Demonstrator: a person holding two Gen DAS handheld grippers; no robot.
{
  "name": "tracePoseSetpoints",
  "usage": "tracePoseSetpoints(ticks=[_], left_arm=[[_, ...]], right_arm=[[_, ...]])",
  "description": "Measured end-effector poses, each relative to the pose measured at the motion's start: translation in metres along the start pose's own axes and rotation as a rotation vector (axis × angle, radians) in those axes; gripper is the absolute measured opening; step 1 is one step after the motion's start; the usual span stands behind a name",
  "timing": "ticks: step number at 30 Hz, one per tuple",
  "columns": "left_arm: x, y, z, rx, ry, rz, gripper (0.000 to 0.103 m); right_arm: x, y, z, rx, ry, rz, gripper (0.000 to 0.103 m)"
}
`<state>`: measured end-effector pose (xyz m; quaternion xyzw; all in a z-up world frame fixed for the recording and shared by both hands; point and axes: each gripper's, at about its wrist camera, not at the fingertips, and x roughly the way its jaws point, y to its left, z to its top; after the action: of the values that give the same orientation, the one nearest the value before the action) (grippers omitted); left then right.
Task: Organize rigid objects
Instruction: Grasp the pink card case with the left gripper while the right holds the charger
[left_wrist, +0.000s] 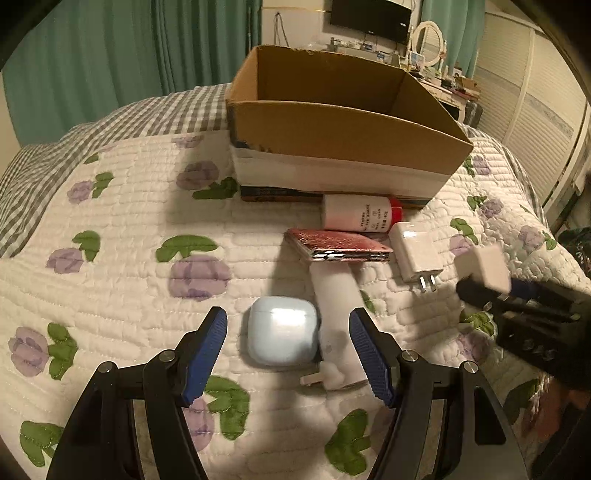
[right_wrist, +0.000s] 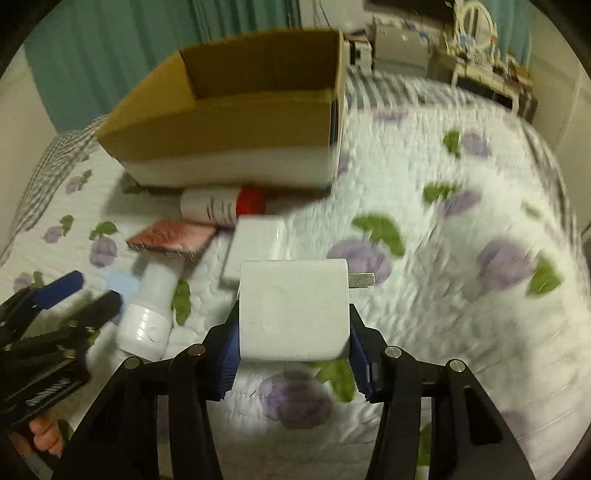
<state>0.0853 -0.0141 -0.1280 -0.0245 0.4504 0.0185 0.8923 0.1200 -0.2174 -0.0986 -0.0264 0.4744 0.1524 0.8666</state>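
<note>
My left gripper (left_wrist: 288, 332) is open, its blue pads either side of a pale blue earbud case (left_wrist: 282, 335) on the quilt. Next to the case lies a white bottle (left_wrist: 334, 314). My right gripper (right_wrist: 293, 328) is shut on a white charger cube (right_wrist: 293, 308) with its prongs to the right, held above the quilt; it shows at the right of the left wrist view (left_wrist: 484, 269). A second white charger (left_wrist: 415, 251), a red flat pack (left_wrist: 340, 245) and a red-capped white bottle (left_wrist: 356, 213) lie in front of the open cardboard box (left_wrist: 343, 129).
The bed carries a white quilt with purple flowers (left_wrist: 147, 221) and a grey check sheet (left_wrist: 110, 122) behind. Green curtains (left_wrist: 110, 55) hang at the back. A dresser with a mirror (left_wrist: 430, 40) and white closet doors (left_wrist: 535, 110) stand at right.
</note>
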Motion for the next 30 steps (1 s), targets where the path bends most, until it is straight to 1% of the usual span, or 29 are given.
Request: tracePoseSetpoints(ticks=[3, 6, 8, 12, 14, 18, 21, 23, 24, 25, 26, 27, 29, 30], left_arm=[[0.004, -0.011, 0.008, 0.031, 0.005, -0.004, 0.071], [0.008, -0.021, 0.017, 0.067, -0.009, 0.005, 0.071], [0.015, -0.029, 0.022, 0.120, -0.011, 0.029, 0.071], [0.031, -0.045, 0.028, 0.274, 0.000, 0.091, 0.071], [0.037, -0.053, 0.032, 0.341, -0.008, 0.124, 0.071], [0.049, -0.071, 0.036, 0.461, -0.025, 0.125, 0.071], [0.065, -0.085, 0.037, 0.557, -0.019, 0.169, 0.071], [0.068, -0.085, 0.040, 0.571, -0.027, 0.161, 0.069], [0.069, -0.084, 0.041, 0.568, -0.020, 0.151, 0.058], [0.068, -0.082, 0.042, 0.557, -0.004, 0.118, 0.038], [0.065, -0.080, 0.042, 0.548, 0.009, 0.099, 0.038], [0.062, -0.079, 0.042, 0.548, 0.002, 0.105, 0.035], [0.056, -0.077, 0.042, 0.536, -0.001, 0.100, 0.029], [0.051, -0.073, 0.044, 0.509, -0.005, 0.091, 0.023]], right_arm=[[-0.008, -0.005, 0.015, -0.037, -0.009, 0.011, 0.050], [-0.012, -0.009, 0.026, -0.073, -0.028, -0.007, 0.050], [-0.008, -0.016, 0.027, -0.065, -0.023, 0.005, 0.050], [0.008, -0.023, 0.019, -0.035, 0.021, 0.037, 0.050], [0.011, -0.026, 0.018, -0.025, 0.033, 0.051, 0.050], [0.011, -0.027, 0.018, -0.015, 0.032, 0.068, 0.050], [0.012, -0.028, 0.017, -0.015, 0.038, 0.070, 0.050], [0.012, -0.026, 0.017, -0.018, 0.036, 0.069, 0.050], [0.011, -0.025, 0.017, -0.019, 0.034, 0.069, 0.050], [0.012, -0.024, 0.017, -0.022, 0.032, 0.069, 0.050], [0.011, -0.023, 0.017, -0.024, 0.031, 0.070, 0.050], [0.010, -0.022, 0.017, -0.026, 0.029, 0.070, 0.050], [0.008, -0.021, 0.017, -0.029, 0.023, 0.066, 0.050], [0.005, -0.020, 0.017, -0.030, 0.015, 0.063, 0.050]])
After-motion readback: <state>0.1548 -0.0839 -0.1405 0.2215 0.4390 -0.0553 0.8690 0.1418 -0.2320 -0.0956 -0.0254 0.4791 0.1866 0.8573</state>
